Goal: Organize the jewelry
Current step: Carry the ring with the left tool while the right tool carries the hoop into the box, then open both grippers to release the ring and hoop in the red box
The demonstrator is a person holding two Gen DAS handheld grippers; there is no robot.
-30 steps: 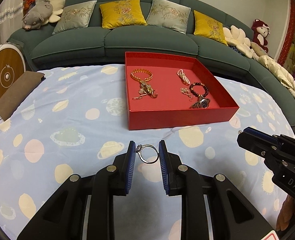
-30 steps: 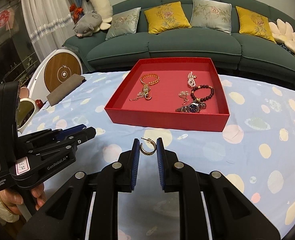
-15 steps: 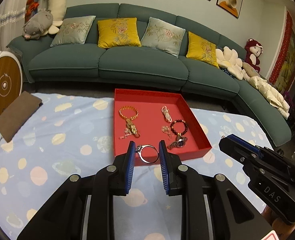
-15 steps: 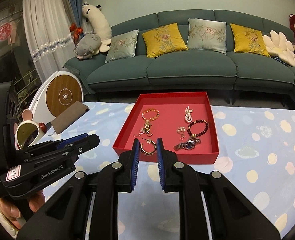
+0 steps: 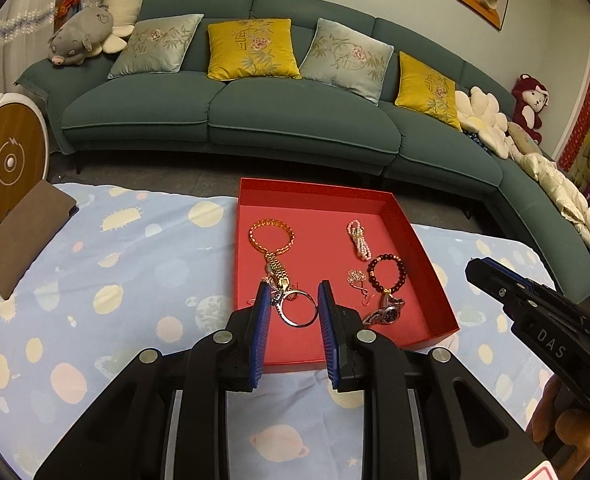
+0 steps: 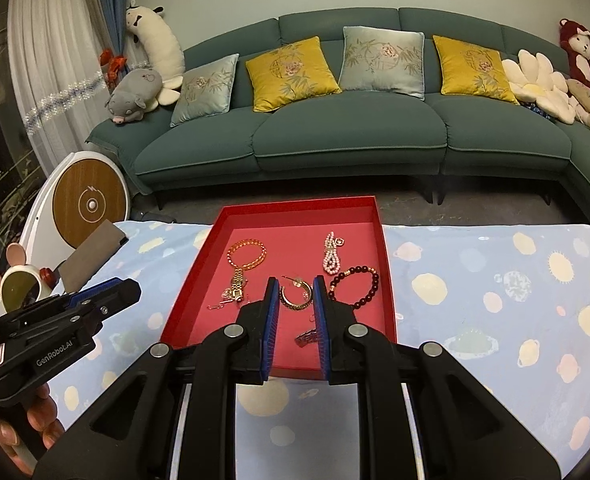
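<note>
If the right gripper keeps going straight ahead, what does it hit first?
Probably the red tray floor, near the pearl strand; the right gripper holds a gold hoop above it. Depth is unclear.

watch (image 6: 307,336): mostly hidden behind right gripper (image 6: 296,294) | sofa (image 5: 535,200): cut off right

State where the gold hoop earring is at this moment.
In the right wrist view, the gold hoop earring is pinched in the right gripper, held over the red tray, between the gold chain bracelet and dark bead bracelet.
</note>
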